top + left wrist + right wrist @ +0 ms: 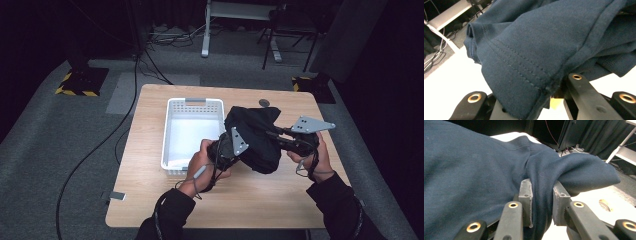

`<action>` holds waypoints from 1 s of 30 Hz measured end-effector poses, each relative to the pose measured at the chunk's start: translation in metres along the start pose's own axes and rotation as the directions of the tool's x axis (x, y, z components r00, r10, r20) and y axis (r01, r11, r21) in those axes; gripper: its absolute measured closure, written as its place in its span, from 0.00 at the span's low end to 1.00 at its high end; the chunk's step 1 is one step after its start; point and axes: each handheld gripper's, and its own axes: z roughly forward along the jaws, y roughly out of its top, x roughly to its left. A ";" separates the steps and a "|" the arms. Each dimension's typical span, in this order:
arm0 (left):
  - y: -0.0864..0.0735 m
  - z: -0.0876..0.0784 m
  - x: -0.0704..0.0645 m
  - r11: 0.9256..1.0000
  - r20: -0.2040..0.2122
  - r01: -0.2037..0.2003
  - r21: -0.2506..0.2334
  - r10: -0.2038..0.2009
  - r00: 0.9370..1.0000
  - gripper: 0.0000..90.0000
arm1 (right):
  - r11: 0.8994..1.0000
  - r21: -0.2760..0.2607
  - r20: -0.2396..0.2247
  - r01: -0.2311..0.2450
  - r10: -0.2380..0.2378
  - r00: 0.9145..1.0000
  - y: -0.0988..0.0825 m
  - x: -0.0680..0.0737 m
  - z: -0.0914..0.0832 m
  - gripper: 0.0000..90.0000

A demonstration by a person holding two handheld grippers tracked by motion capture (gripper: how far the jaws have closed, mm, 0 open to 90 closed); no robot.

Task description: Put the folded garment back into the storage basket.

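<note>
Dim flooring is surrounding the pale wooden worktop (260,200) where you are holding a dark navy garment (255,137) bunched between both tools, above the worktop. Your left tool (549,96) is pinching its stitched hem; your right tool (541,206) is clamping a fold. A white basket (172,107) is sitting just beyond the left tool, nearer that hand.

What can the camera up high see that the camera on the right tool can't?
The high view alone shows the white basket on the wooden table, both hands, and the left tool gripping the cloth's other side. The right gripper view alone shows, up close, its grey pads pinching a fold of cloth. Both share the dark blue garment bunched above the table, the right tool clamped on it, and the small round hole in the tabletop.
</note>
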 end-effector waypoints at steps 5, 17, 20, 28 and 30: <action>-0.003 -0.002 0.003 1.000 -0.008 0.010 0.001 -0.010 1.000 0.84 | 1.000 0.004 -0.007 0.006 -0.006 1.000 0.003 0.002 0.005 0.82; -0.008 -0.010 0.011 1.000 -0.035 0.024 0.002 -0.024 0.999 0.84 | 1.000 -0.004 -0.018 0.023 -0.023 1.000 0.013 0.006 0.014 0.82; -0.009 -0.011 0.012 1.000 -0.042 0.029 0.002 -0.029 0.999 0.84 | 1.000 -0.005 -0.022 0.025 -0.025 0.999 0.015 0.008 0.017 0.82; -0.014 -0.017 0.017 0.999 -0.057 0.037 0.004 -0.036 0.998 0.84 | 0.999 -0.010 -0.033 0.037 -0.037 0.999 0.021 0.011 0.024 0.82; -0.016 -0.018 0.019 0.999 -0.061 0.041 0.008 -0.041 0.997 0.84 | 0.999 -0.011 -0.034 0.042 -0.042 0.999 0.022 0.013 0.027 0.82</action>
